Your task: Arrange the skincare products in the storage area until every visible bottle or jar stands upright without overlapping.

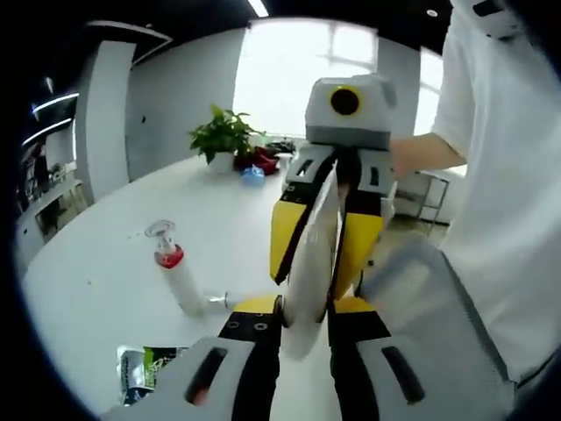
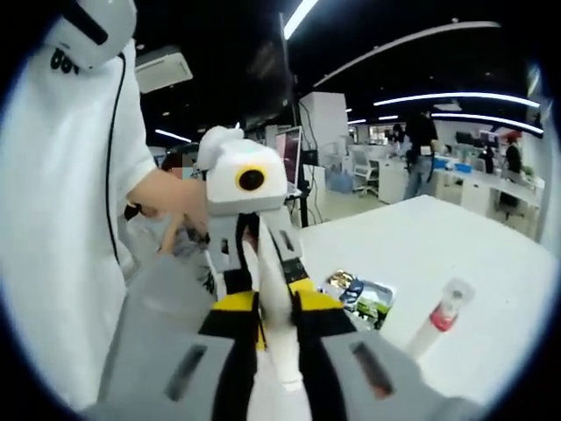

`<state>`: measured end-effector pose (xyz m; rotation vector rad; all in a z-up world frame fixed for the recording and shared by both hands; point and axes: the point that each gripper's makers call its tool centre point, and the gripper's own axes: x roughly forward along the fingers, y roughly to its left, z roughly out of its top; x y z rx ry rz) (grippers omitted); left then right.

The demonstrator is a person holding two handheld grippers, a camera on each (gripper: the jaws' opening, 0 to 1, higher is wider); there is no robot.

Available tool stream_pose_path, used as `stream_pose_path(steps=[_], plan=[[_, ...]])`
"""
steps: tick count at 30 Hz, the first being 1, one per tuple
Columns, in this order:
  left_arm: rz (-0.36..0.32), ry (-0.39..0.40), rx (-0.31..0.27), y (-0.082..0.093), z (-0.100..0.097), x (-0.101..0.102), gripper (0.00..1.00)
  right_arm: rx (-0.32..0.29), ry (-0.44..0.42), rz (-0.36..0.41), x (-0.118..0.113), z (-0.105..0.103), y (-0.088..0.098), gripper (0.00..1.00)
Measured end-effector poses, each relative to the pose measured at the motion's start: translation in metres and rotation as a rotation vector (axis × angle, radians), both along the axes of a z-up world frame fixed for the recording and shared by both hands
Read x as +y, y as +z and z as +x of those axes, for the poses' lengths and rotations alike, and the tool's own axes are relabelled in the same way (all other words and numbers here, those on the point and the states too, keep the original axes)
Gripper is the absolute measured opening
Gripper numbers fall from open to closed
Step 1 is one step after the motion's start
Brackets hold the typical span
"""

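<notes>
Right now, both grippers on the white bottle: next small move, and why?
Probably open the right gripper and back it off, so the left gripper can stand the white bottle on the table. Both pairs of jaws clamp that one bottle in the air, above bare table beside the pump bottle.

Pump bottle [image 1: 178,279] upright on table [image 1: 96,263]; packet [image 1: 140,370] beside.

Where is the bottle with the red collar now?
In the left gripper view, the red-collared bottle stands tilted on the white table, left of both hand-held grippers, above a green packet.
</notes>
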<state>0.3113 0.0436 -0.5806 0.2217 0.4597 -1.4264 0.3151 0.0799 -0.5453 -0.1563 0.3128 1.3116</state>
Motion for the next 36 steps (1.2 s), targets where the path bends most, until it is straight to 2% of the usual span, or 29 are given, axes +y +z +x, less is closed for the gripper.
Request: stream_pose_path(steps=[9,15,22,36], plan=[[0.004,0.025,-0.011,-0.011,0.029,-0.002,0.15,-0.006,-0.107,0.007,-0.006,0.029,-0.008,0.19],[-0.028,0.046,-0.012,-0.014,0.049,-0.005,0.15,0.025,-0.190,0.050,-0.016,0.043,-0.009,0.30],[-0.027,0.069,-0.030,-0.023,0.079,-0.003,0.14,0.053,-0.257,0.036,-0.030,0.044,-0.021,0.42],[0.013,0.091,-0.101,-0.037,0.136,-0.002,0.14,0.136,-0.387,0.041,-0.057,0.035,-0.045,0.45]])
